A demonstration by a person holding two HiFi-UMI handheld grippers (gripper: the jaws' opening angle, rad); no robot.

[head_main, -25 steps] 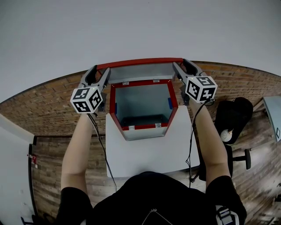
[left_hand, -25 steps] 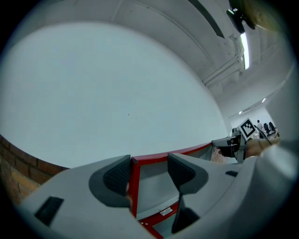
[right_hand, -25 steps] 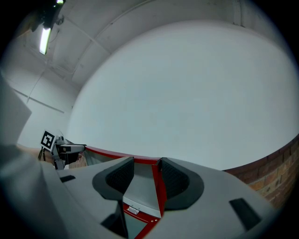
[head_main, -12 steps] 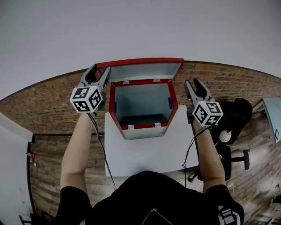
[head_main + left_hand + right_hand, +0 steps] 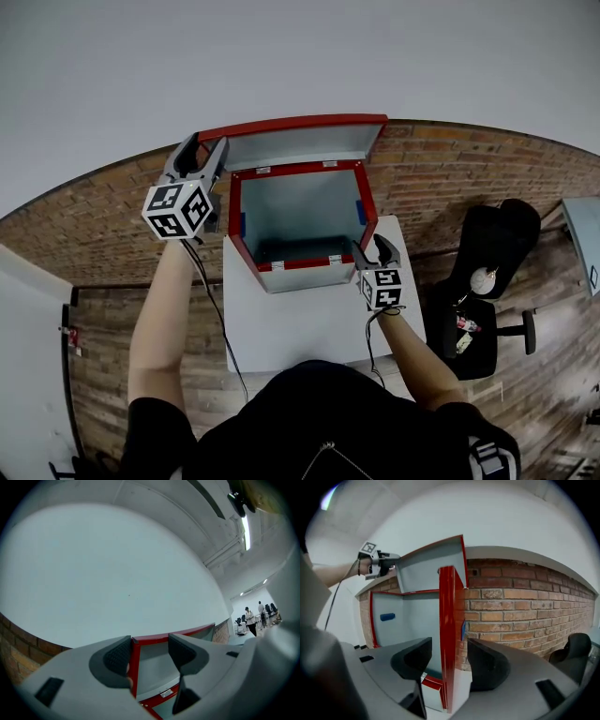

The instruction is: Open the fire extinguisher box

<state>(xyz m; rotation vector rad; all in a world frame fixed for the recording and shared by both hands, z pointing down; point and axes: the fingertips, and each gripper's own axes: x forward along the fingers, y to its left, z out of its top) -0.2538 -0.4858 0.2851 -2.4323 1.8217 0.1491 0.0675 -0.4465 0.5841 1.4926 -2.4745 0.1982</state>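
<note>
Lowered to the front edge of the fire extinguisher box (image 5: 300, 211), the right gripper (image 5: 367, 243) is spread astride it (jaws just opened wider); the lid (image 5: 300, 148), only straddled by the spread jaws of the left gripper (image 5: 206, 142), could be dropped.

My white table (image 5: 309, 328) carries the red box (image 5: 298, 264) on its far half, toward the brick wall (image 5: 469, 178). The box stands upright with its open front facing me and its grey inside showing. Its lid (image 5: 295, 145) is swung up above it.
</note>
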